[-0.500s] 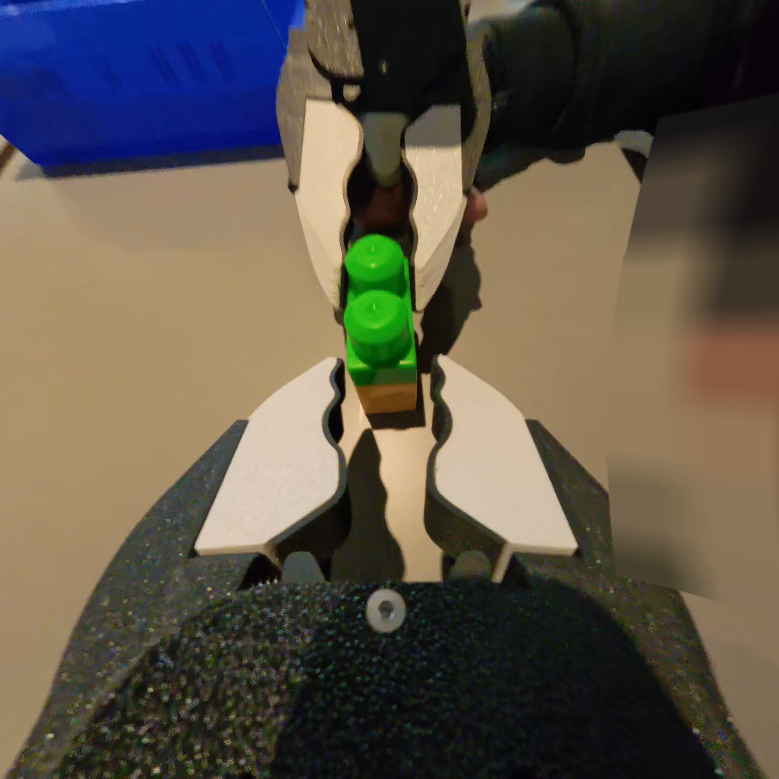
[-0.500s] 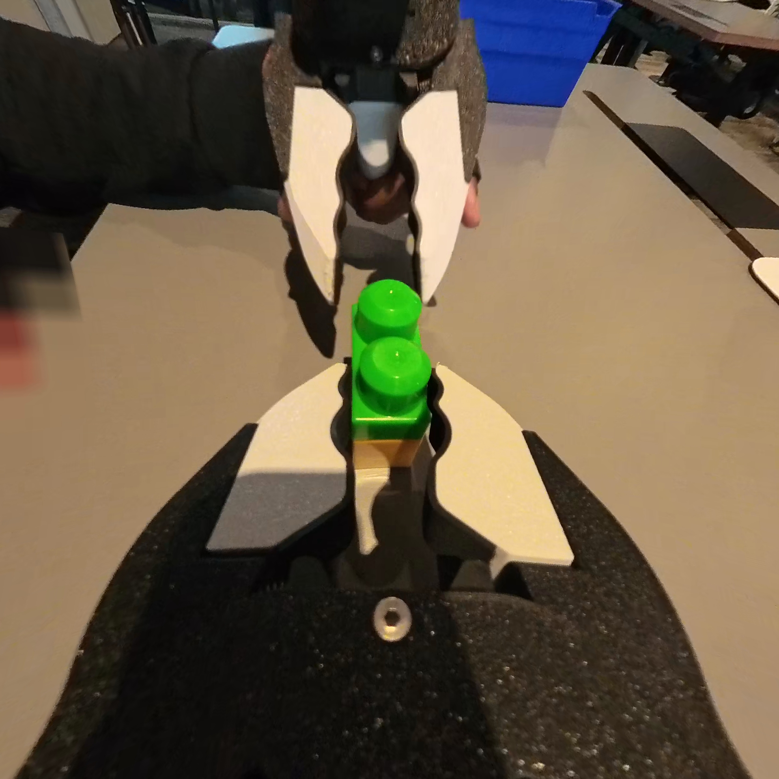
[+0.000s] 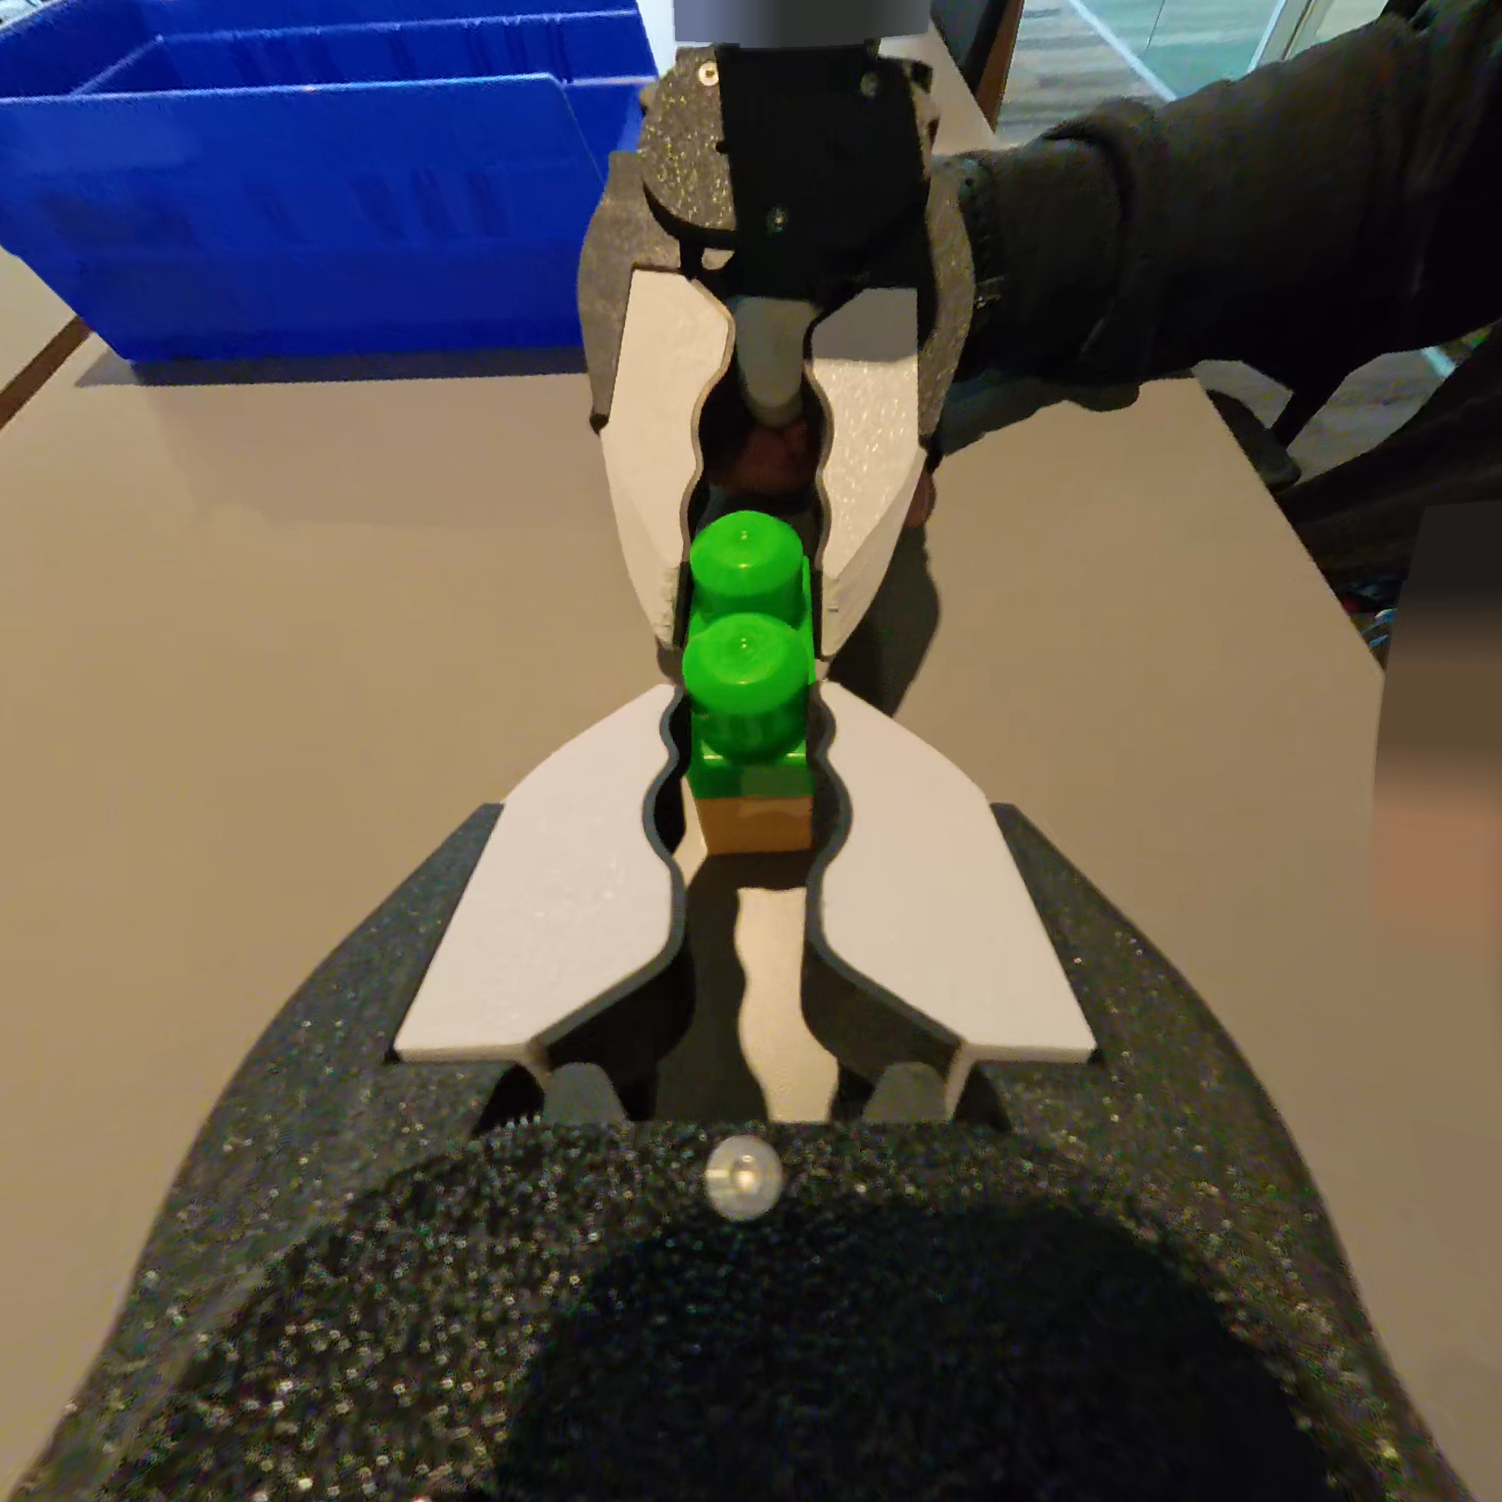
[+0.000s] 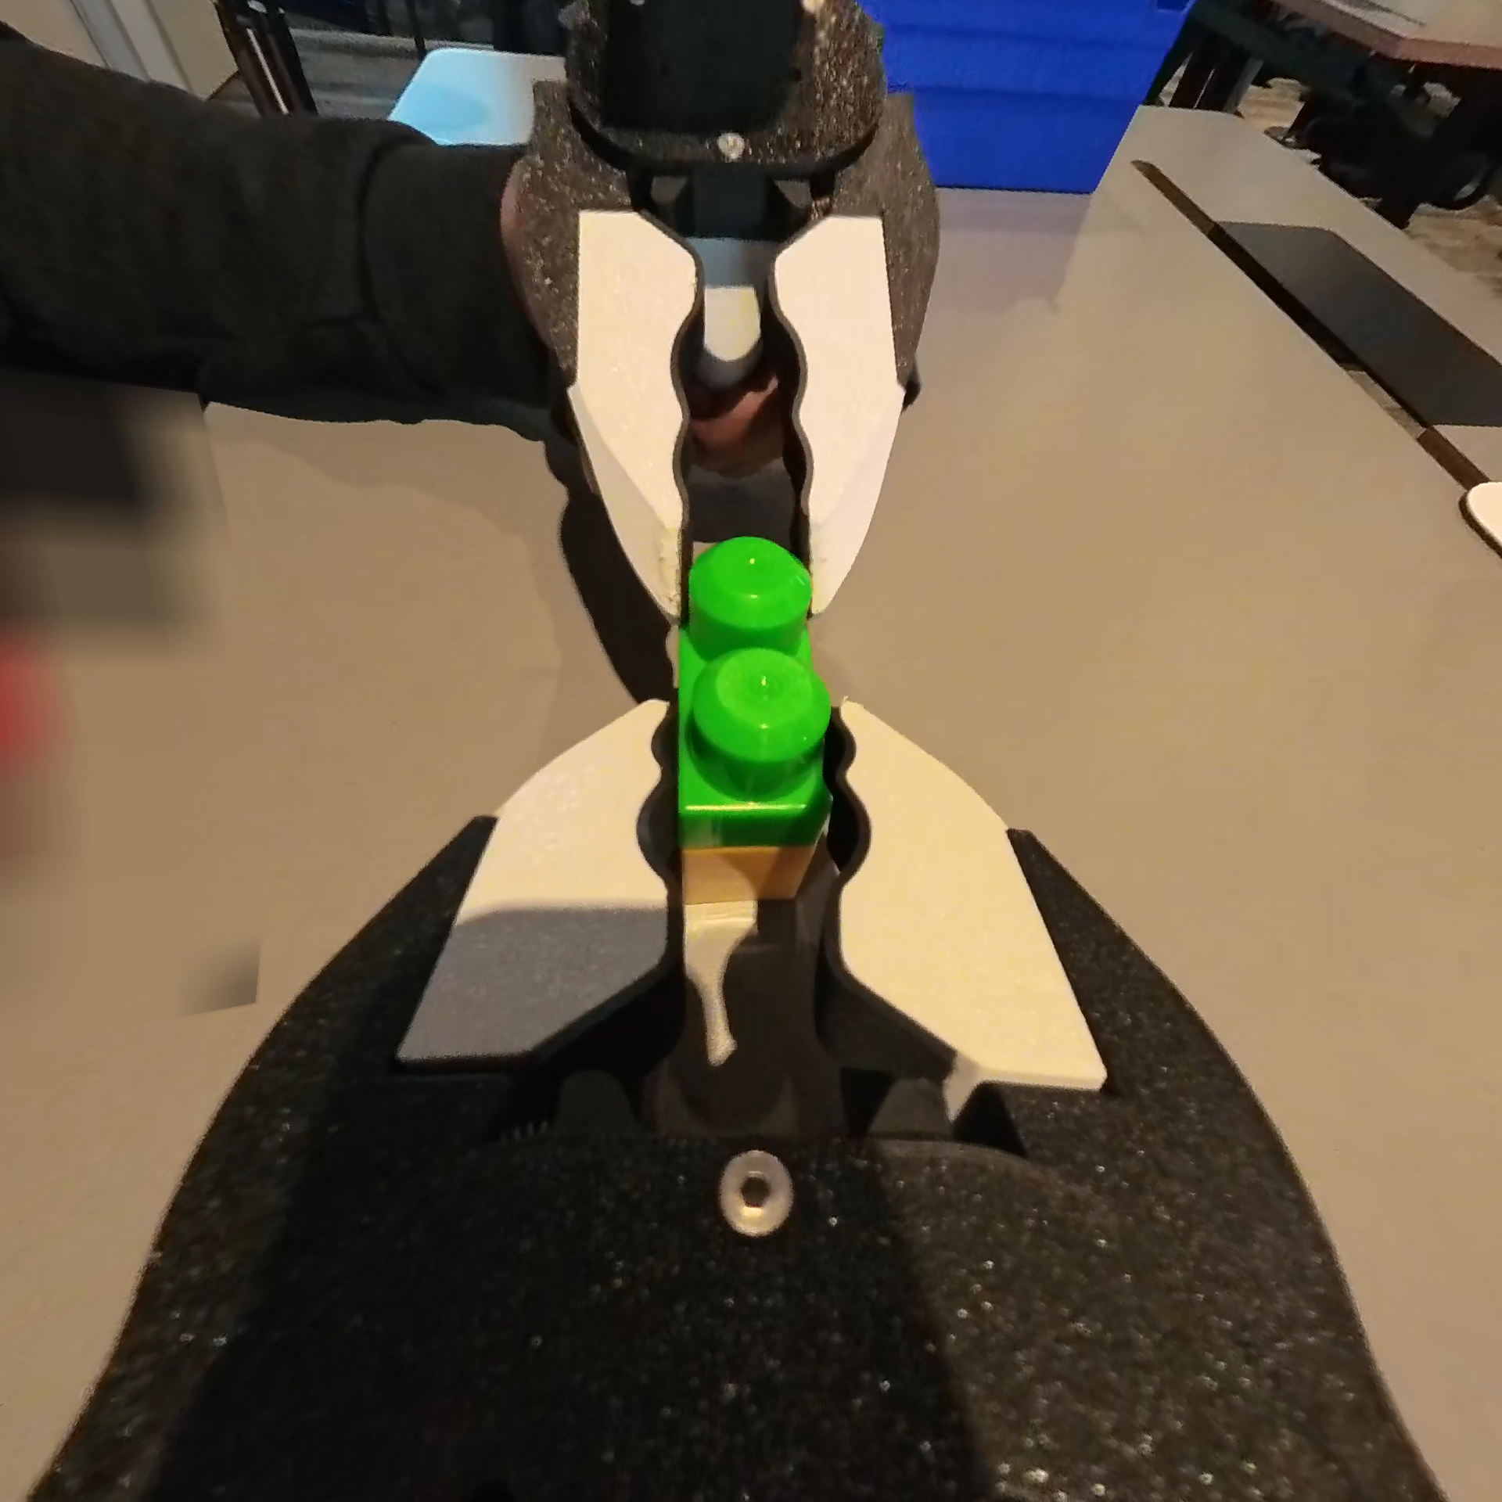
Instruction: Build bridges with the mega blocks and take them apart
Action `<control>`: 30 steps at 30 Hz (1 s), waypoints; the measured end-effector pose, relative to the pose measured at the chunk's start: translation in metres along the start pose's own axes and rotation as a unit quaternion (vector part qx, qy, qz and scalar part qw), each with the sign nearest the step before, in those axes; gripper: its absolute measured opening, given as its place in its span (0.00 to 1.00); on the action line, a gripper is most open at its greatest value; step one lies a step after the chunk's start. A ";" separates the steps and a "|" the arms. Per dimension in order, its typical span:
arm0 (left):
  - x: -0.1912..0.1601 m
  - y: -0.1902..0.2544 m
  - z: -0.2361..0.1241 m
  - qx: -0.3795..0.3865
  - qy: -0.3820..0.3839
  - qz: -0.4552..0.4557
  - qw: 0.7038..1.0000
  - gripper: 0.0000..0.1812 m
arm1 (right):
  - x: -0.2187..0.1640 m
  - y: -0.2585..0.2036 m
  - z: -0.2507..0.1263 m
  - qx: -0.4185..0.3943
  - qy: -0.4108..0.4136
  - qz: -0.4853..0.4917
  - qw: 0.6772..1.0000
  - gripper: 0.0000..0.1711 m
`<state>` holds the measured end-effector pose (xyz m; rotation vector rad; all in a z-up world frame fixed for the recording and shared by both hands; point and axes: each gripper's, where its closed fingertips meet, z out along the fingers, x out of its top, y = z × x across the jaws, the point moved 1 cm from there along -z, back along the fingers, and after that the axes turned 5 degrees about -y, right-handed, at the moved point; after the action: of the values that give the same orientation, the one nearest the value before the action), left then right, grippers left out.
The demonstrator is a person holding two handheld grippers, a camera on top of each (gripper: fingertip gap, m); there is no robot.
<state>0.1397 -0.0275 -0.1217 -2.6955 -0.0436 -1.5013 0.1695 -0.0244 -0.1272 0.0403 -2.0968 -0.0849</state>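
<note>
Beige tabletop [image 3: 325, 650], both grippers level, nose to nose: left gripper [image 3: 748, 723] and right gripper [image 4: 752, 731] each clamped on green block [image 3: 744, 691].

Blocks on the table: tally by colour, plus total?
green block: 1
tan block: 1, under the green one
Total: 2 blocks, stacked between the two tools. Whether the blue bin holds more cannot be seen.

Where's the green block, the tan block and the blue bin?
green block [image 4: 760, 723]: right wrist view, on its near stud.
tan block [image 3: 757, 825]: left wrist view, on its near face.
blue bin [image 3: 309, 211]: left wrist view, on its front wall.
</note>
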 end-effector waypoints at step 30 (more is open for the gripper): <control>-0.002 0.000 0.000 -0.026 0.013 -0.022 0.999 0.15 | -0.021 -0.001 0.013 -0.026 -0.085 -0.021 0.996 0.23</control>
<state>0.1391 -0.0276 -0.1234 -2.7315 -0.0639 -1.5709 0.1689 -0.0238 -0.1515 0.0473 -2.2641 -0.1734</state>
